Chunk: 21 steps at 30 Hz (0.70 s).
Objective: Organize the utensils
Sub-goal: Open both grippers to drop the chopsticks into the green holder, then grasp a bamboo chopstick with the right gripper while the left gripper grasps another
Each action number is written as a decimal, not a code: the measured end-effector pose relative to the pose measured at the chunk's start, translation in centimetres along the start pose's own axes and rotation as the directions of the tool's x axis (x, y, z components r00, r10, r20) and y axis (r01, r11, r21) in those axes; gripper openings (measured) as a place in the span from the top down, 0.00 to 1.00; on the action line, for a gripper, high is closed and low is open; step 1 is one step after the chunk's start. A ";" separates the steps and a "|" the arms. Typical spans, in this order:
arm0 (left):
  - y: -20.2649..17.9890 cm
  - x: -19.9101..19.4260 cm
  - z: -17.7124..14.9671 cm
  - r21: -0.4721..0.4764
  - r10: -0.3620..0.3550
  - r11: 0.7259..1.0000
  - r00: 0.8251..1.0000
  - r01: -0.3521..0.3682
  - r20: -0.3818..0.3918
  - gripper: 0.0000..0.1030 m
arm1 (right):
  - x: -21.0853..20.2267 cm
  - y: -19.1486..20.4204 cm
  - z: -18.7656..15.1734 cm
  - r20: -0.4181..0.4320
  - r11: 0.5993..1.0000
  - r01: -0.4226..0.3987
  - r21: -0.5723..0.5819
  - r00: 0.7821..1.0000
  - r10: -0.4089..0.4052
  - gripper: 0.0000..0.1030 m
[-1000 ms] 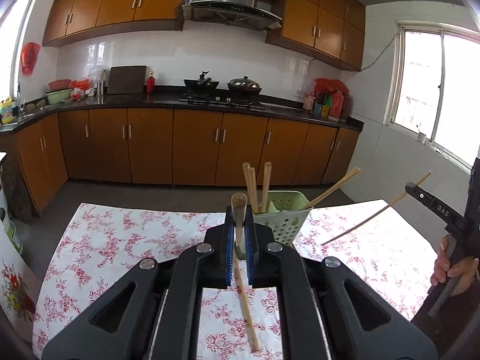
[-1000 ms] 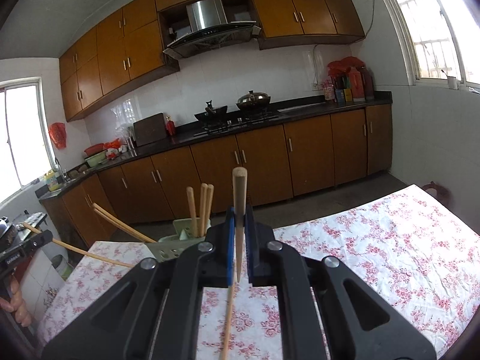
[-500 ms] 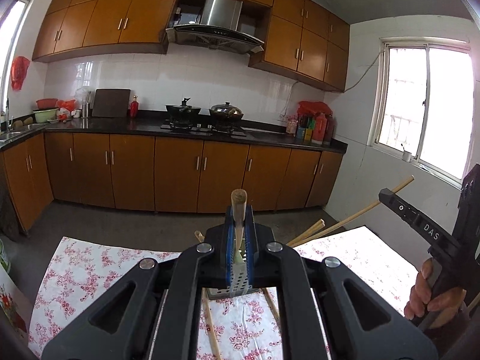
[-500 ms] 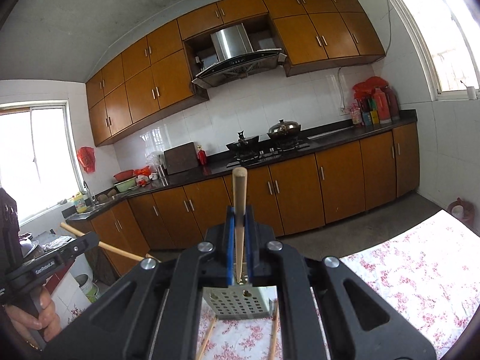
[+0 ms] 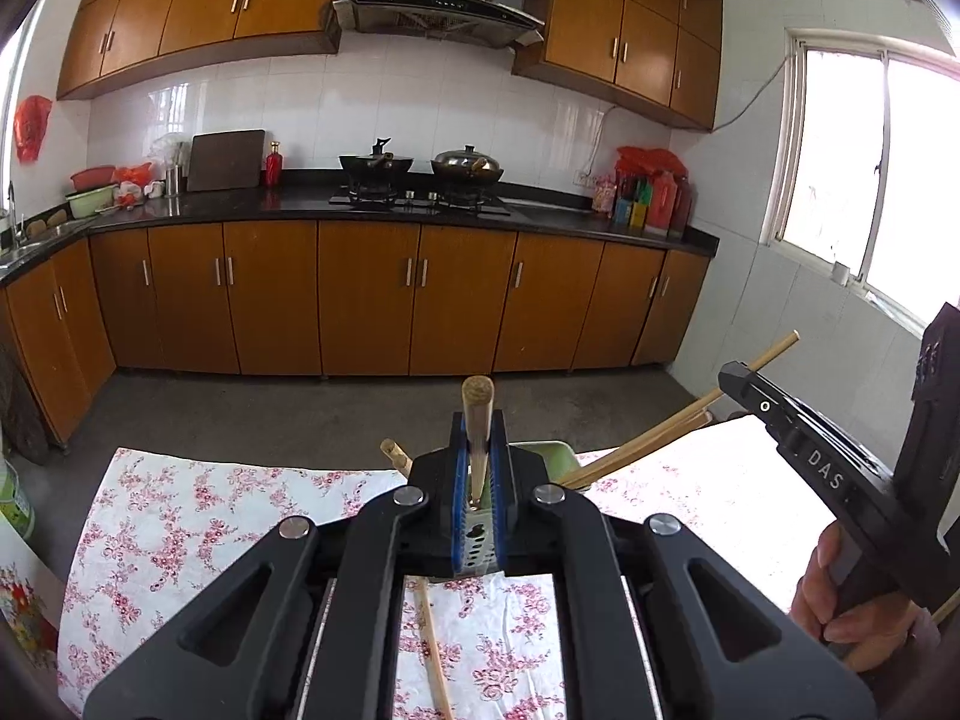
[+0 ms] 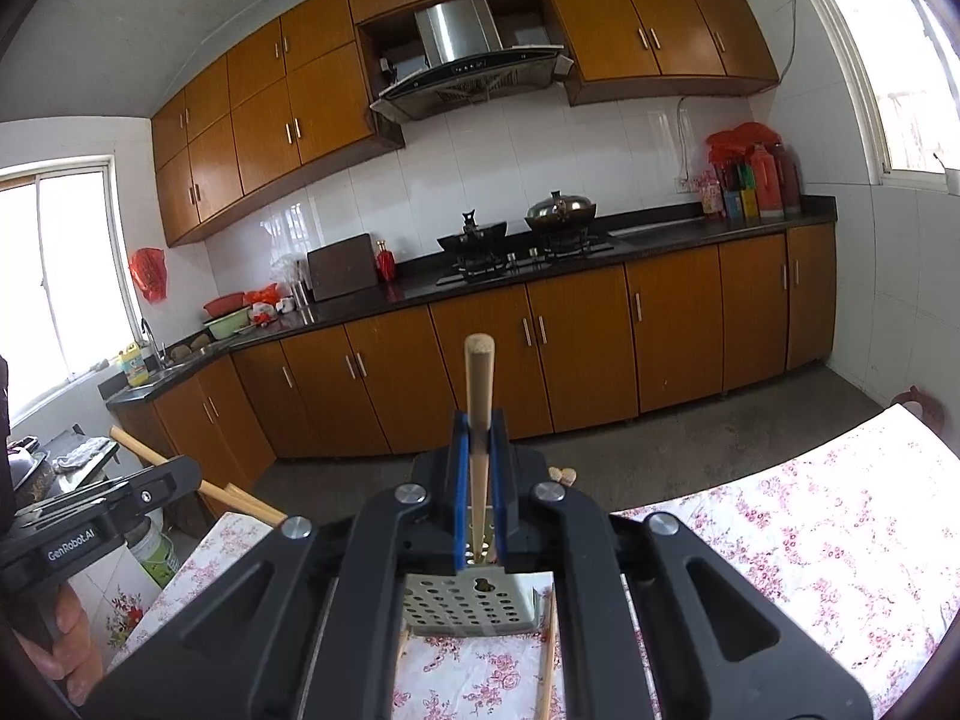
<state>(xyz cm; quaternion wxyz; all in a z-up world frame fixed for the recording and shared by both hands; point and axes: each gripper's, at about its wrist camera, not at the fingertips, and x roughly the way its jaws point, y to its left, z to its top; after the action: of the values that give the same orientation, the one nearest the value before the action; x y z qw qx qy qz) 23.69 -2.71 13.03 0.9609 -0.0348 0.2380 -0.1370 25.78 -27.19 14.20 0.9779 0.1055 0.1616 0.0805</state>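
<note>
My left gripper [image 5: 477, 429] is shut on a wooden chopstick [image 5: 477, 402] that stands nearly upright. Right behind its fingers is the pale green perforated holder [image 5: 477, 546], mostly hidden. From the holder several chopsticks [image 5: 654, 435] lean out to the right. At the right edge a hand carries my right gripper [image 5: 744, 381]. In the right wrist view my right gripper [image 6: 479, 423] is shut on another upright chopstick [image 6: 479, 378], just above the holder [image 6: 468, 606]. My left gripper [image 6: 180, 474] shows at the left. Loose chopsticks [image 6: 546, 660] lie on the cloth.
The table wears a white cloth with red flowers [image 5: 180, 528]; its far edge drops to the grey floor. Brown cabinets and a dark counter [image 5: 420, 210] stand beyond. A green and white bucket [image 6: 150, 546] sits on the floor by the table's left corner.
Both grippers have moved in over the holder and risen a little, each still gripping its chopstick. The holder, a second ago ahead of the fingers, now sits right under and behind them.
</note>
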 end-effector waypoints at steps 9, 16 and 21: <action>0.6 1.8 -0.1 -0.064 -0.002 0.998 1.000 0.001 -0.021 0.93 | 0.6 -0.4 -0.8 -0.012 0.999 0.033 0.001 0.999 -0.032 0.79; 1.8 -0.8 -0.5 -0.114 -0.008 0.993 1.000 0.011 0.027 0.78 | -2.6 -2.4 -1.9 0.020 0.997 0.076 0.027 0.997 -0.077 0.71; 3.1 -3.0 -2.2 -0.119 0.006 0.993 0.999 0.000 0.053 0.74 | -3.8 -4.7 -5.5 -0.067 0.990 0.135 0.031 0.989 -0.132 0.70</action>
<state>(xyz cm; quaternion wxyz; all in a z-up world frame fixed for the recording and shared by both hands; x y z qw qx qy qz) 20.92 1.11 12.04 0.9633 -0.0950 0.2203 -0.1201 20.99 -31.51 9.14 0.9732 0.1093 0.2015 0.0154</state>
